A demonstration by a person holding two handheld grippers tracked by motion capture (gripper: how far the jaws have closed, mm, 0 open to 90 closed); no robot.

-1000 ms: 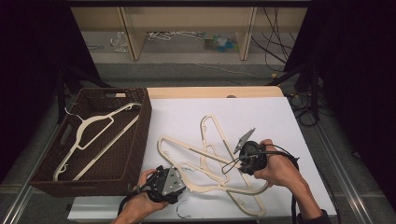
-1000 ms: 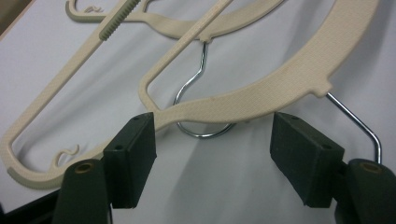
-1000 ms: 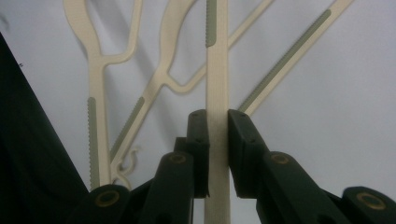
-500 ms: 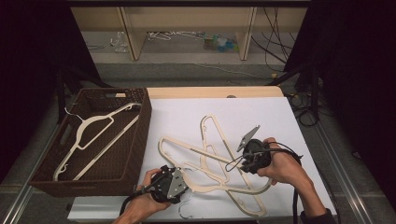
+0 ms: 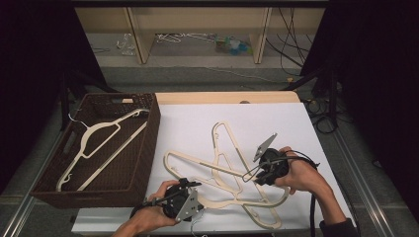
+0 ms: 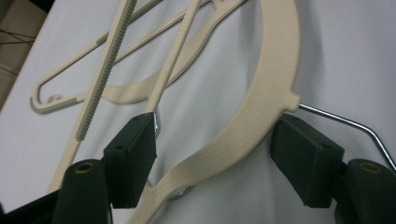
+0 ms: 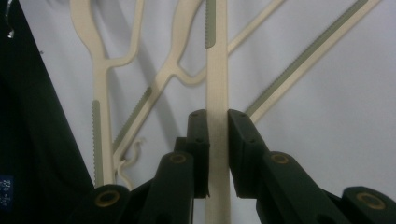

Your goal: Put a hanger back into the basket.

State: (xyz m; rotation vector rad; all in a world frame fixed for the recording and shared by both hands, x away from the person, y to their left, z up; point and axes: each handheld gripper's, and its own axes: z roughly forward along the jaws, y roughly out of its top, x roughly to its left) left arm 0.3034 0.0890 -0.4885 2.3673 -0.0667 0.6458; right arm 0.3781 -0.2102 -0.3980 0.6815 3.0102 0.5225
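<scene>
Far out to the left of your left gripper (image 5: 190,190), the brown woven basket (image 5: 148,143) is sitting beside the white table (image 5: 276,123), and one cream hanger in the basket (image 5: 101,136) is lying slantwise inside it, well apart from both tools.

Your left gripper is resting low at the near edge of the table, just beside the left end of the hanger pile (image 5: 232,173). In the left gripper view (image 6: 212,140) its jaws are standing apart, one on each side of the curved neck of a cream hanger (image 6: 266,93). The pads are not pressing on it: the right pad is sitting just beside the outer edge of the curve, below the spot where the metal hook wire (image 6: 345,122) is coming out, and the left pad is lying near a thin cream bar (image 6: 173,65) of another hanger. So that neck is lying between the jaws, unclamped.

Between your two grippers the cream hangers are lying crossed over one another on the table.

Your right gripper (image 5: 258,174) is pointing left into the pile from its right side. In the right gripper view (image 7: 217,140) its jaws are clamped together on a straight hanger bar (image 7: 217,84) that is running up between the pads, with both pads pressing on its flat sides. Other hanger arms with ribbed strips are lying beyond those jaws on the table.
</scene>
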